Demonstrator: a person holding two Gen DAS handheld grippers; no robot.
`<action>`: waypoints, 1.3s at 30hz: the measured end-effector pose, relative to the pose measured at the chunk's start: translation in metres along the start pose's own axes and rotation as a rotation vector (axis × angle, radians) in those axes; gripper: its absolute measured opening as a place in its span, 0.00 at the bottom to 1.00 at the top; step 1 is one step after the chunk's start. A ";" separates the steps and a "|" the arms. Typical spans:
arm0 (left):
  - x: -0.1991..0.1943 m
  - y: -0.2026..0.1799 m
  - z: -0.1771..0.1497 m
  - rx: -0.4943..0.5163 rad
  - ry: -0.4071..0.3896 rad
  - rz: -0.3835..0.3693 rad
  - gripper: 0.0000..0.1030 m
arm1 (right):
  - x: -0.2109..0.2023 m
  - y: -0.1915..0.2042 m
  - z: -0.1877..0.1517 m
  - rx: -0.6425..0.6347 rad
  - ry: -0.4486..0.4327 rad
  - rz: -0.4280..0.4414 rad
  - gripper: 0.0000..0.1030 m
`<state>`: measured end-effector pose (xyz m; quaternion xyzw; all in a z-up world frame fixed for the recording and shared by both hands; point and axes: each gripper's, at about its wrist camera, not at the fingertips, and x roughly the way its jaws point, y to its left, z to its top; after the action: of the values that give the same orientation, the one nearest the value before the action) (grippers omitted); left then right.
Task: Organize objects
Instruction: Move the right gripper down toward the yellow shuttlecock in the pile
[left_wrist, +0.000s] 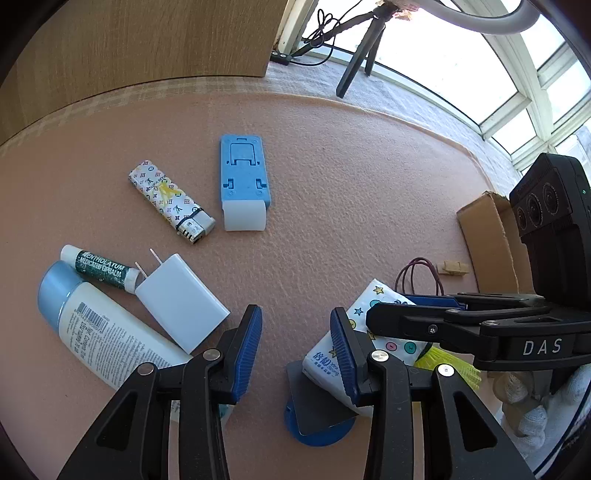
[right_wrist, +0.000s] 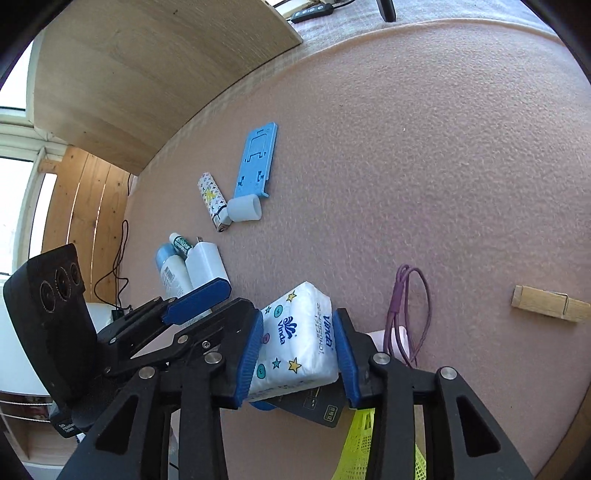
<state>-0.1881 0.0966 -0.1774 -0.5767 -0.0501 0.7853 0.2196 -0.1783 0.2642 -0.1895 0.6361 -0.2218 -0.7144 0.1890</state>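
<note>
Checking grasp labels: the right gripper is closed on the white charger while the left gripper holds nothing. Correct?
Not the charger. The right gripper is closed on the tissue pack, as the right wrist view shows; the white charger lies untouched on the mat. The left gripper holds nothing.

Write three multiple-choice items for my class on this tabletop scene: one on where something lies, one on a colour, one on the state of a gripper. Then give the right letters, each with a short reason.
1. What lies right beside the patterned lighter?
A. the blue phone stand
B. the wooden clothespin
C. the purple hair ties

2. What colour is the cap of the big white tube?
A. red
B. light blue
C. black

3. What is the right gripper doing?
A. standing open over bare table
B. closed on the tissue pack
C. holding the white charger

Key: 1 A, the stand lies next to the lighter, the other two far off. 2 B, the tube's cap shows light blue. 3 B, both blue pads press the pack's sides.
</note>
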 end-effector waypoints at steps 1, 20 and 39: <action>-0.003 -0.003 -0.006 0.010 -0.002 0.007 0.40 | -0.003 -0.001 -0.008 -0.020 -0.007 -0.019 0.35; -0.023 -0.094 -0.078 0.233 0.024 -0.017 0.40 | -0.080 -0.024 -0.064 -0.063 -0.165 -0.124 0.35; -0.042 -0.052 -0.096 0.132 0.009 0.018 0.40 | -0.034 -0.012 -0.025 -0.080 -0.119 -0.126 0.35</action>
<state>-0.0738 0.1102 -0.1549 -0.5650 0.0080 0.7861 0.2504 -0.1493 0.2914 -0.1702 0.5974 -0.1635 -0.7696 0.1553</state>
